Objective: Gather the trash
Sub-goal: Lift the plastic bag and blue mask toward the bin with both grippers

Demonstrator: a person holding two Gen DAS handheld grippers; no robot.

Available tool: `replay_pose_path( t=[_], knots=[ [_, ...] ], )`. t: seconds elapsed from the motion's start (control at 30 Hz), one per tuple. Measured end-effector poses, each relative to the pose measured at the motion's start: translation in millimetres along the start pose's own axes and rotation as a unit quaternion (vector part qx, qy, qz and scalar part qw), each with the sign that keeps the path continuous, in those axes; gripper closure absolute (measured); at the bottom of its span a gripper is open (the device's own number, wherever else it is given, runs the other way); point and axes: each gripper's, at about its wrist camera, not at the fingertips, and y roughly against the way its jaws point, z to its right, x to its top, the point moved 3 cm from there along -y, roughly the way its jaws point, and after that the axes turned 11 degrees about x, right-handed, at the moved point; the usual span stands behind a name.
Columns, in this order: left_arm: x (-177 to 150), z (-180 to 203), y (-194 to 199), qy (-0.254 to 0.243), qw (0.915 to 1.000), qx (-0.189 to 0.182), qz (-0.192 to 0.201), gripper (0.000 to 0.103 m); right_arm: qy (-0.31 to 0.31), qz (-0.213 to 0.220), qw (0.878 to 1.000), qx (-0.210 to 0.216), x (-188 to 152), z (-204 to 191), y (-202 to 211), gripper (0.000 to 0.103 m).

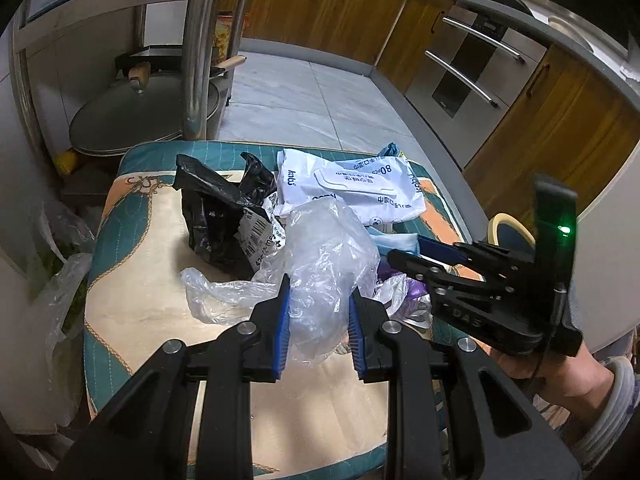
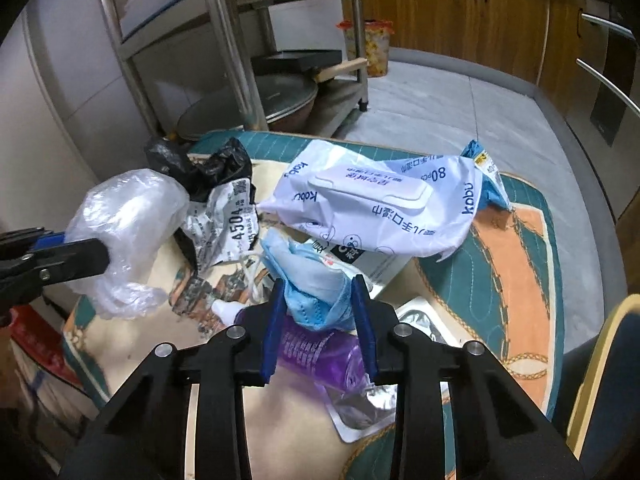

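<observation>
Crumpled clear plastic bag (image 1: 320, 264) fills the left wrist view: the left claw (image 1: 318, 332) is clamped on it, both blue pads pressed into the film. At 11 o'clock of the bag lies a black plastic bag (image 1: 212, 216) with a printed label (image 1: 260, 236) against it; at 1 o'clock lies a white wet-wipes pack (image 1: 356, 184). All rest on a quilted, cushion-like surface (image 1: 132, 288). The right claw (image 1: 404, 258) enters from 3 o'clock, tips over the pile.

Right wrist view: the right claw (image 2: 320, 312) has its pads against a blue face mask (image 2: 316, 292), one on each side; it appears clamped on the mask. Directly under it lies a purple bottle (image 2: 316, 352) on a silver pouch (image 2: 360, 404). The wet-wipes pack (image 2: 376, 204) sits at 12 o'clock, overlapping the far edge of the mask. The left claw (image 2: 80, 256) holds the clear bag (image 2: 128, 224) at 9 o'clock.

Risks, as judged:
- The mask's ear loops (image 2: 252, 276) may snag on neighbouring litter and drag it along.
- The grip is on a soft fold; the mask may slip out when lifted.
- Thin film may tear or pull free of the left pads.

Containers: no bin is visible. Whether the clear bag holds anything cannot be determined.
</observation>
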Motion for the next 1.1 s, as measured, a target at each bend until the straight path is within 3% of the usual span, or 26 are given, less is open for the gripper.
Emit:
replay_pose_path(
  t=[0.43, 1.1],
  knots=[
    [3.8, 18.9, 8.1, -0.013, 0.9997, -0.007, 0.018, 0.079, -0.035, 0.069, 0.997, 0.002, -5.2, 9.9, 69.4, 0.07],
    [2.8, 92.5, 20.7, -0.07, 0.9958, -0.041, 0.043, 0.079, -0.108, 0.15, 0.982, -0.039, -55.0, 46.6, 176.0, 0.07]
  ],
)
